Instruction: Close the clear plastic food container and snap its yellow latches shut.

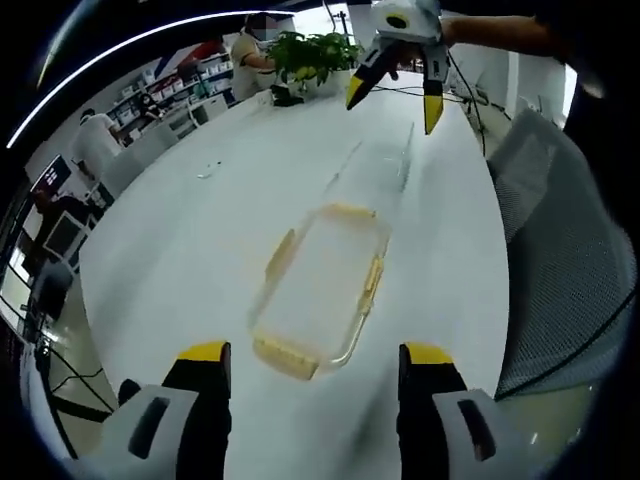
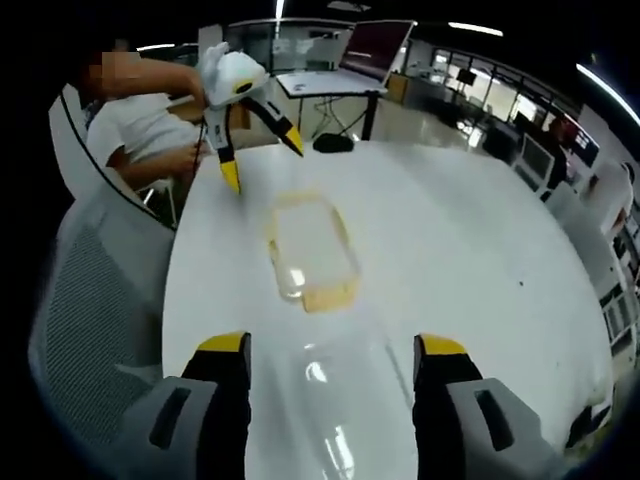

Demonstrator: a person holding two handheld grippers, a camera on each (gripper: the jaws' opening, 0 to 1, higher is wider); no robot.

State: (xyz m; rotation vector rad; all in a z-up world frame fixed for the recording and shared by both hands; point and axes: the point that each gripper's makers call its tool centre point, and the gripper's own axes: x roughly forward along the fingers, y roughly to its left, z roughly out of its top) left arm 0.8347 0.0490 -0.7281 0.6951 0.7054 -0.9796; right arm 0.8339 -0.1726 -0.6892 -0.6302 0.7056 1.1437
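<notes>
In the left gripper view the left gripper is standing with jaws wide and empty, and the clear container is lying on the white table just ahead, its long axis running away from the camera toward the right gripper, whose jaws are gaping wide over the far edge near a potted plant; shelving is lining the room. In the right gripper view the right gripper is showing spread, empty jaws, the container is pointing lengthwise toward the left gripper, and a mesh chair is sitting beside the table
</notes>
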